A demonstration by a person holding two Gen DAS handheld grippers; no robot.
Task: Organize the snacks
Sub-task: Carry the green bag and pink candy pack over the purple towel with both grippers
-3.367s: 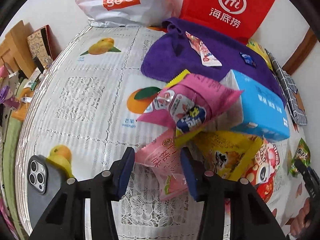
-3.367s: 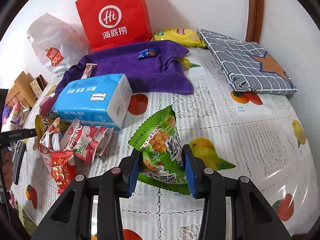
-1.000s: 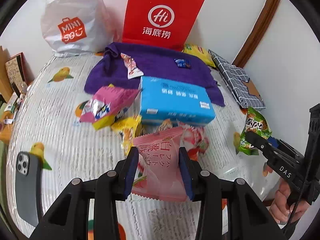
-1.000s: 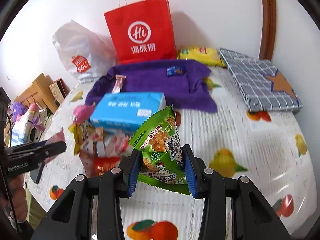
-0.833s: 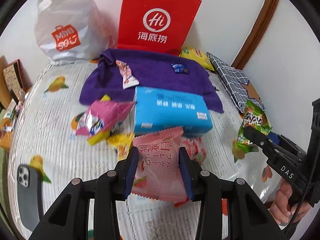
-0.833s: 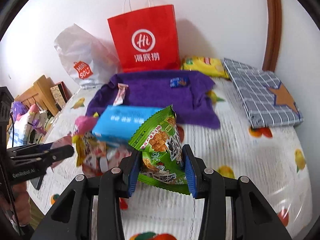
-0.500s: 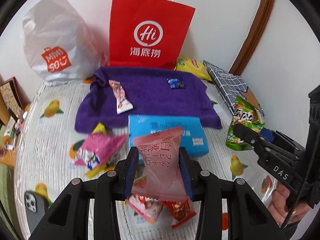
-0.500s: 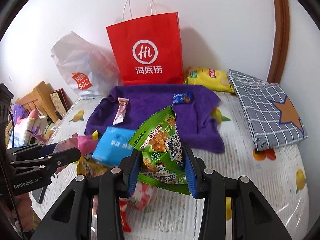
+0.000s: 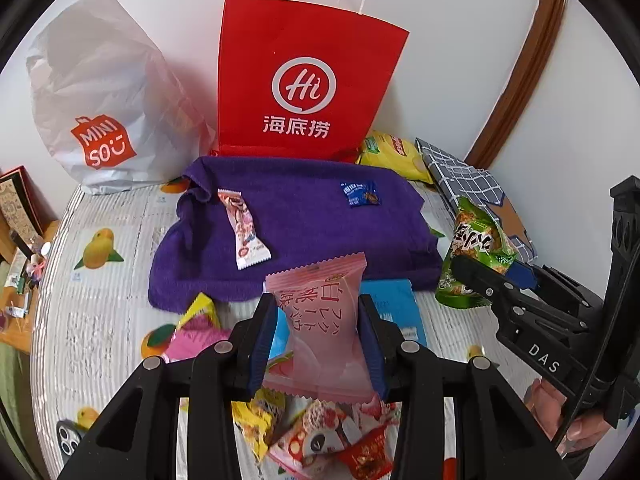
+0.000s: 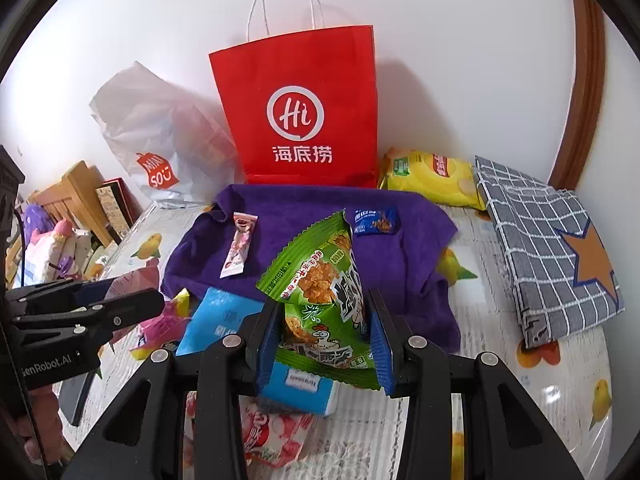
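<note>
Left wrist view: left gripper clamped on pink peach packet, held upright above the table, jaws pinching its 2 side edges.
Right wrist view: right gripper closed around green chicken snack bag, tilted, lifted clear of the table.
Handling: both packs likely light, puffy, crinkly film; slippery if squeezed loosely, contents crushable. Best held across the flat middle, as now, not by the sealed fins.
Just below: loose snack pile, red and pink wrappers, beside blue tissue pack.
Middle ground: purple towel spread flat, carrying 1 long pink bar and 1 small blue sachet, well apart.
Far end: red Hi bag upright against the wall, white Miniso bag beside it, yellow chip bag near checked cloth.
Next call: probably towel as drop zone, gentle release.
</note>
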